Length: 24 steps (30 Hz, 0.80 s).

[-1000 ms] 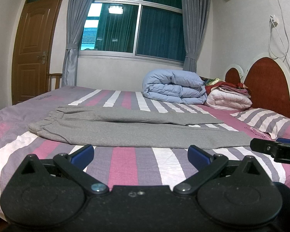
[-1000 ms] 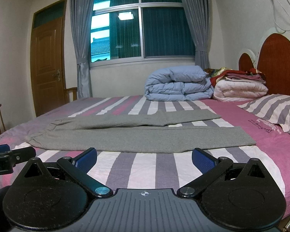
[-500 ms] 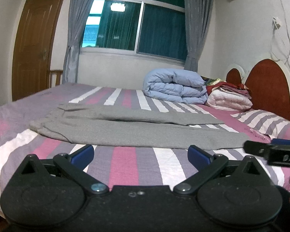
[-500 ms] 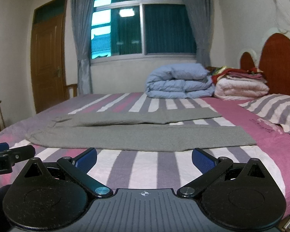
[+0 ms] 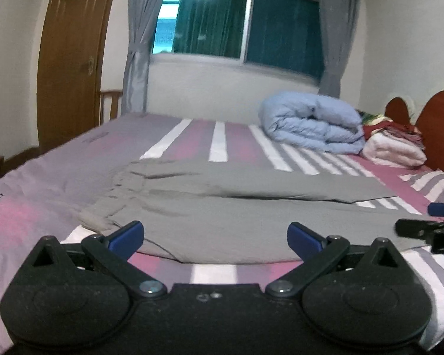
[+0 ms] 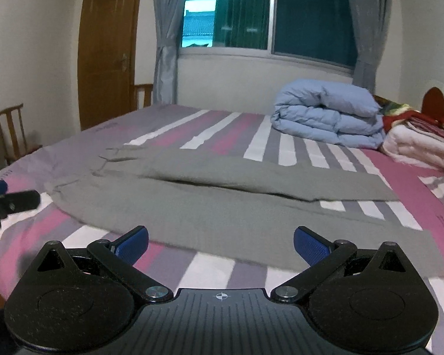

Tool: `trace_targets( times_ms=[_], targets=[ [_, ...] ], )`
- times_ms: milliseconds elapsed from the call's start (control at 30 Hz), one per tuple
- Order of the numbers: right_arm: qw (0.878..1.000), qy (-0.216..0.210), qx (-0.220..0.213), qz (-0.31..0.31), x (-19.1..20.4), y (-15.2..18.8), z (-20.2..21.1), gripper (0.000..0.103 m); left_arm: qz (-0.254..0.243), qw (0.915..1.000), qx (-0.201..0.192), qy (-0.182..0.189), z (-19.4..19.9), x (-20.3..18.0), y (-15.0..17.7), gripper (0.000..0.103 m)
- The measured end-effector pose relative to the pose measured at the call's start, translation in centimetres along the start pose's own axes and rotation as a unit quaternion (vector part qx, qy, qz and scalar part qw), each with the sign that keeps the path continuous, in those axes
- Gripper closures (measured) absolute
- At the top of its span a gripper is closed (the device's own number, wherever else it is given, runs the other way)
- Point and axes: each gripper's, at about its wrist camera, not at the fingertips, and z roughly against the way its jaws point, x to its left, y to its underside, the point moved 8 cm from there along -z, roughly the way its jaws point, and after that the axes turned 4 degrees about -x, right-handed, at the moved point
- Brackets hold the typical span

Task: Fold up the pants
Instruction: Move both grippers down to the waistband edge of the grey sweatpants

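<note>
A bedroom with a dark window (image 6: 269, 14) and a wooden door (image 6: 106, 50); the striped bed (image 6: 210, 266) fills the lower half of both views. Grey pants (image 6: 192, 207) lie flat across it, waistband toward 9 o'clock, legs running to 3 o'clock, the far leg splayed slightly away from the near one. A folded blue duvet (image 6: 325, 115) sits at about 1 o'clock, well apart.

The left gripper (image 5: 216, 233) is spread wide, hovering near the waistband end at the pants' near edge; the right gripper (image 6: 220, 241) is equally spread, empty, near the near leg's hem edge (neither touches fabric as far as I can tell).

Risk, in my judgement: pinching the sheet together with the pants, or catching only the top layer, so the fold drags skewed. Unequal lifting would leave the legs misaligned.
</note>
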Motion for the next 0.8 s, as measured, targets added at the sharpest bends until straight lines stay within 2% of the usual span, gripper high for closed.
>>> trace_targets(
  times_ms=[233, 400, 567, 633, 700, 800],
  targets=[
    [1.000, -0.009, 0.011, 0.010, -0.3, -2.7, -7.2, 0.000, -0.024, 0.9982, 0.038, -0.039, -6.3, 4.5, -0.7, 0.006],
    [0.999, -0.013, 0.023, 0.022, -0.6, -3.2, -12.3, 0.000, -0.041, 0.9964, 0.058, -0.046, -10.8, 6.6, -1.1, 0.006],
    [0.998, -0.037, 0.022, 0.039, -1.3, -4.5, -18.3, 0.000, -0.050, 0.9957, 0.069, -0.038, -16.5, 9.5, -3.4, 0.008],
    [0.998, -0.053, 0.013, 0.040, -1.8, -5.5, -20.9, 0.000, -0.041, 0.9952, 0.081, -0.038, -19.7, 11.5, -4.8, 0.016],
    [0.997, -0.068, 0.018, 0.041, -2.3, -6.6, -24.3, 0.000, -0.032, 0.9939, 0.100, -0.034, -22.9, 13.4, -5.5, 0.034],
    [0.995, -0.081, 0.019, 0.053, -2.9, -8.3, -29.7, 0.000, -0.023, 0.9908, 0.129, -0.033, -27.5, 16.3, -5.9, 0.037]
  ],
)
